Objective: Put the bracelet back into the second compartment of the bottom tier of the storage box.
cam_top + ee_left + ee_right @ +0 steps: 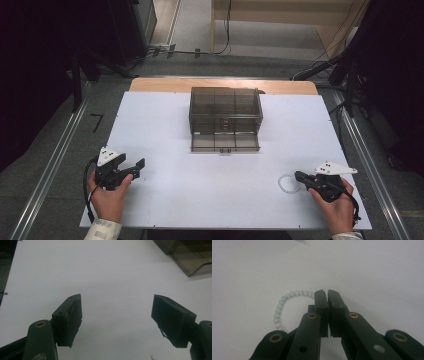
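Bracelet (pixel 284 307) under closed right tool (pixel 327 293); white table (pixel 200 185) open around.

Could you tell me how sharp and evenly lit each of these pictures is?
High view: white table bright, surroundings dark, smoky box fairly sharp. Left gripper view: left gripper soft, table evenly lit. Right gripper view: right gripper with jaws closed, dim greyish light, bead bracelet slightly blurred.

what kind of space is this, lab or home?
Most likely a lab or recording room: a white table on a grey floor, metal rails along both sides, dark curtains and loose cables behind. On the table sit a smoky plastic drawer box and a bead bracelet.
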